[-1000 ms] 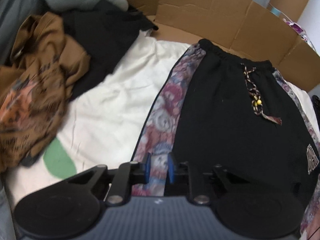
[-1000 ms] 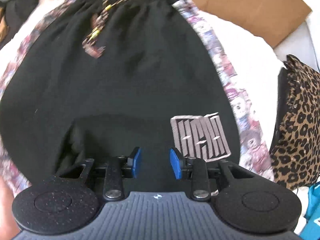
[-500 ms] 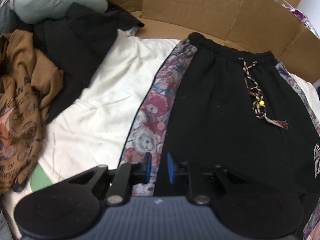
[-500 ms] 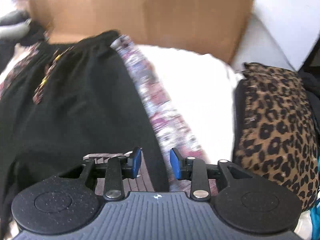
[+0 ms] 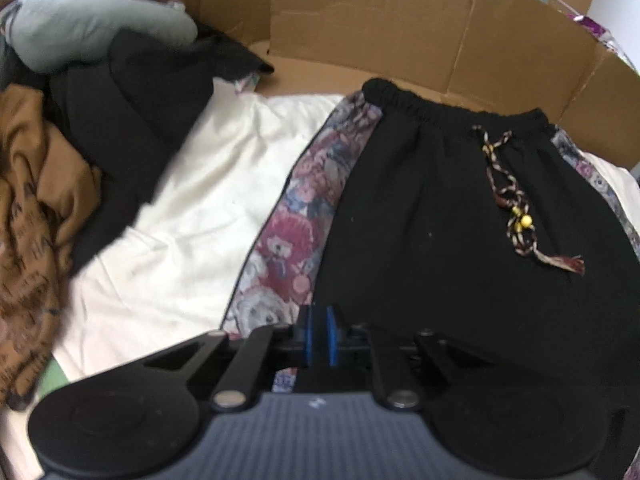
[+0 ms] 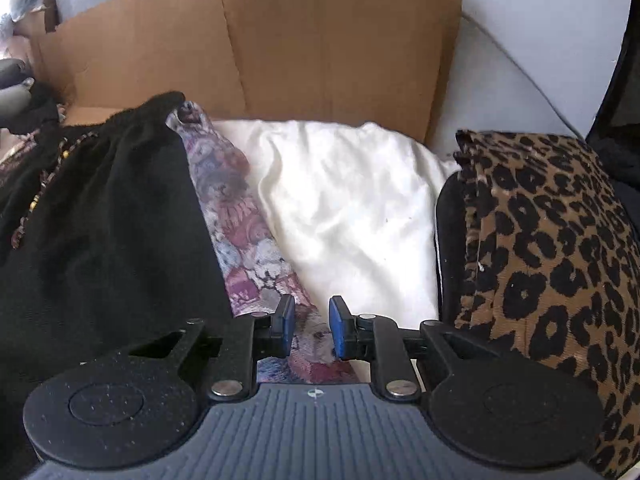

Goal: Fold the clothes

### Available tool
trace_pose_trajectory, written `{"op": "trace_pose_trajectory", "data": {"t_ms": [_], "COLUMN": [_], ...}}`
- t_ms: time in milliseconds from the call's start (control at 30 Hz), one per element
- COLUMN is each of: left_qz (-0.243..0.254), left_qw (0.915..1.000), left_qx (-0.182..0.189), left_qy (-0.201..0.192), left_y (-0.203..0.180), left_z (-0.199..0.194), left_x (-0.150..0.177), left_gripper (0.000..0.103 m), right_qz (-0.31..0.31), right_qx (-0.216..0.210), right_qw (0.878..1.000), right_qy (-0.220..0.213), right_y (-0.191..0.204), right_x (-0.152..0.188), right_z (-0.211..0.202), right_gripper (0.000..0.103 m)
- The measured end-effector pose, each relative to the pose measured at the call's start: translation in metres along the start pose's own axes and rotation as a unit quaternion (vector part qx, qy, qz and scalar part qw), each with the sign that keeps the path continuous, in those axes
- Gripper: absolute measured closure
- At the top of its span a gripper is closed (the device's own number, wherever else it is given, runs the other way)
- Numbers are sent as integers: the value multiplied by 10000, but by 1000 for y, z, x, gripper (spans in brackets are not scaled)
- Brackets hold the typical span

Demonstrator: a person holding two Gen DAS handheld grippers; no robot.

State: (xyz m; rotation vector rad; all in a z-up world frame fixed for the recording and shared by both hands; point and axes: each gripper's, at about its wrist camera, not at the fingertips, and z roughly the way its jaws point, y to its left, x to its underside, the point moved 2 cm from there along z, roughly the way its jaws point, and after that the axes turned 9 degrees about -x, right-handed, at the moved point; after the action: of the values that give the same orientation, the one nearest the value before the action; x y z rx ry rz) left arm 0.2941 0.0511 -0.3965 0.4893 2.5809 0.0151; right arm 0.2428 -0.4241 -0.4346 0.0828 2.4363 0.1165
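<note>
1. The black drawstring shorts with teddy-bear print side panels (image 5: 460, 240) lie spread flat, waistband toward the brown cardboard wall (image 5: 400, 32), on a white sheet (image 5: 200, 216); no fold shows yet, so I judge the task barely begun.
2. The left gripper (image 5: 319, 334) sits at the seam between the left print panel and the black cloth. Its jaws have just been closing and stand almost together; whether the blue pads already nip cloth I cannot tell.
3. The right gripper (image 6: 312, 330) hangs over the right print panel. Its jaws have just been closing but remain apart, with cloth below the gap and not yet pinched.
4. A folded leopard-print garment (image 6: 552, 248) lies right of the sheet, seemingly done; a crumpled brown printed garment (image 5: 36, 232) and a black one (image 5: 132, 120) wait left.
5. The brown garment's lettering is too blurred to read.
</note>
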Motion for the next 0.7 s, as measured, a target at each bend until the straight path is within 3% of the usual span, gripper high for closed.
{"op": "trace_pose_trajectory", "data": {"t_ms": [133,333,533,700], "left_qz": [-142,-123,-201,-259], "left_qw": [9997,9992,9994,9990], "left_qx": [-190,-337,-289,-361], "left_qy": [43,155,-15,-110], "left_y": [3,8,14,17], "left_z": [9,18,11,17], "left_x": [2,7,3,-6], "left_gripper": [94,94,94,94], "right_qz": [158,-128,252,247], "right_qx": [-26,-174,-182,-233], "right_qw": [9998,9992,9994,9991], "right_qy": [135,342,153,254], "right_y": [-5,8,-8,-6], "right_x": [5,8,-11,-16], "right_z": [7,11,9,24], "right_gripper": [78,77,76,77]}}
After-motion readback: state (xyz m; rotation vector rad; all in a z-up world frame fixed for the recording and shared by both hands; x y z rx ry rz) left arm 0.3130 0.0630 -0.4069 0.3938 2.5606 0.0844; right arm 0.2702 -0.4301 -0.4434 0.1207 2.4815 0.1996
